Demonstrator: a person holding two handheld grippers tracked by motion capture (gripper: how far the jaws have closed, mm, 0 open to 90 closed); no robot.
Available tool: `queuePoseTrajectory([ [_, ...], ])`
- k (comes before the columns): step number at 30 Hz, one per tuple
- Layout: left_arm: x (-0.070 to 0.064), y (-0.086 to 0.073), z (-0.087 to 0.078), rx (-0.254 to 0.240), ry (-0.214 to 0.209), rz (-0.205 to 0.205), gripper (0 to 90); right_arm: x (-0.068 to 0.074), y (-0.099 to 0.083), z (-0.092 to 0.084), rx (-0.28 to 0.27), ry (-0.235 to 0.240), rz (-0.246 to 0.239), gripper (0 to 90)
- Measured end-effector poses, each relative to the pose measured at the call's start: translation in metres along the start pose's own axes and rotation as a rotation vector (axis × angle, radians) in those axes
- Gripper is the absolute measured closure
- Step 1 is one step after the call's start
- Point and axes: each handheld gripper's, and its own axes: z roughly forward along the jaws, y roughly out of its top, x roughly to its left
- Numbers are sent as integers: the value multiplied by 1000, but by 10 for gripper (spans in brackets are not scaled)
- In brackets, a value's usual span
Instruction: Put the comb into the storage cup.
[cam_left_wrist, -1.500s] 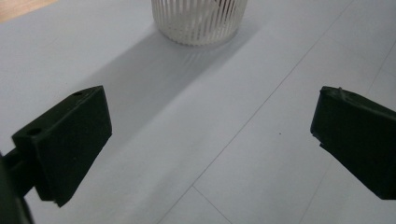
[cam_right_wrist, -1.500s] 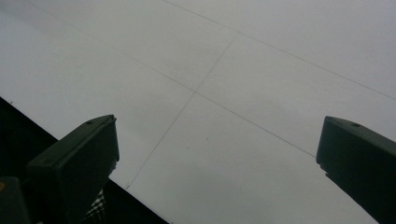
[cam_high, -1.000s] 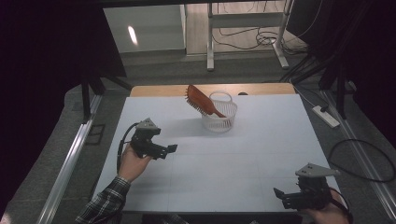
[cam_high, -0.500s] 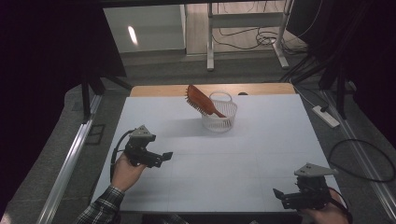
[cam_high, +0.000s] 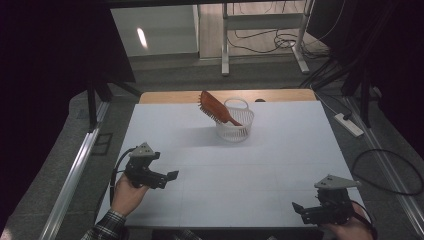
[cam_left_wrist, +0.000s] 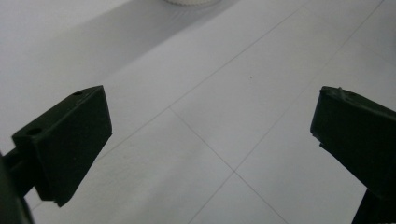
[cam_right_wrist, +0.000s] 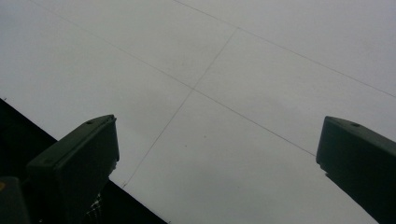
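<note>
White table (cam_high: 280, 165) lies mostly bare. At its far middle a white basket (cam_high: 235, 125) props a brown hairbrush (cam_high: 214, 107), bristles down, handle inside, likely so it stays tilted. Near left, the left gripper (cam_high: 170, 176) is empty, jaws wide; near right, the right gripper (cam_high: 298, 208) likewise, both well apart from the basket.

White table cover (cam_high: 260, 165): matt, smooth, sheet-like, faint fold lines between jaws of both tongs. Wooden table edge (cam_high: 170, 96) bare at far side. Basket (cam_high: 235, 122), well beyond left gripper (cam_high: 167, 177): white plastic mesh. Hairbrush (cam_high: 215, 107) in it: reddish-brown, glossy. Right gripper (cam_high: 300, 210): matt black plastic, grey plate on top.
</note>
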Motion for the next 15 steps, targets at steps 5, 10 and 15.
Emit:
queuePoseTrajectory([
  [5, -4, -6, -5, -1, 8, -3, 0, 0, 0, 0, 1, -1, -4, 0],
  [10, -7, -13, -11, -5, 9, -14, 0, 0, 0, 0, 0, 0, -2, 0],
  [15, -10, -20, -17, -4, 20, -16, 0, 0, 0, 0, 3, 2, -5, 0],
])
